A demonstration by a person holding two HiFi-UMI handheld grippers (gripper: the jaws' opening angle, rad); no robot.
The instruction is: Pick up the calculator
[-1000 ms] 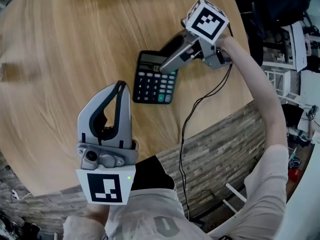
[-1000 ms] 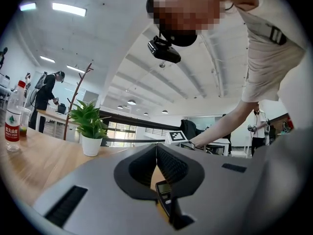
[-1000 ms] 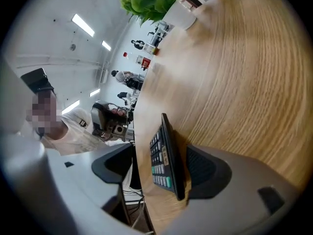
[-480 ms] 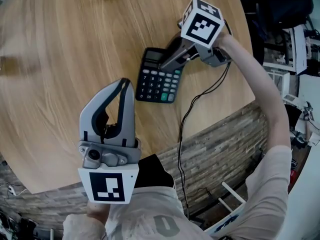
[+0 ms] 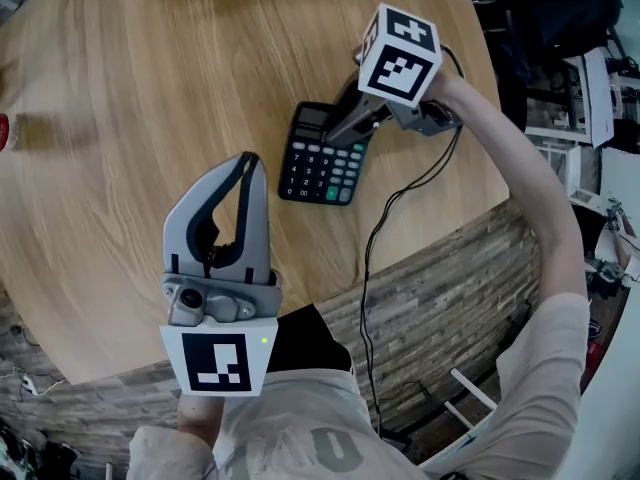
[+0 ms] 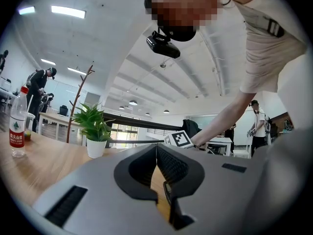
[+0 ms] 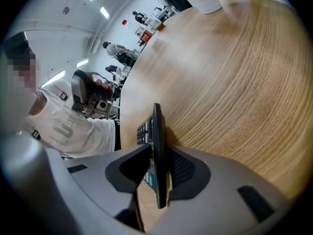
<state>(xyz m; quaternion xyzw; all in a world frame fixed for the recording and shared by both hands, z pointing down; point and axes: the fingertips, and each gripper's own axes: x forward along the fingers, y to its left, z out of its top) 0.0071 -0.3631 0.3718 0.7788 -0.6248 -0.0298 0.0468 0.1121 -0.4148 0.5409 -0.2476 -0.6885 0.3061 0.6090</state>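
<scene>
Shifted slightly, one calculator is pinched by closing right gripper fingers; left gripper fingers pressed together

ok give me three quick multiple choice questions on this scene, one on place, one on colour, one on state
1. What sits in the right claw? A) the calculator B) a mug C) nothing
2. What colour is the calculator's body? A) white B) black C) red
3. How is the left claw? A) wide open B) gripping a mug C) shut and empty

1 A: the right gripper view shows the calculator edge-on between the closing jaws.
2 B: the head view shows a black case over the wooden table.
3 C: the left gripper view shows its jaws together with nothing between them.
</scene>
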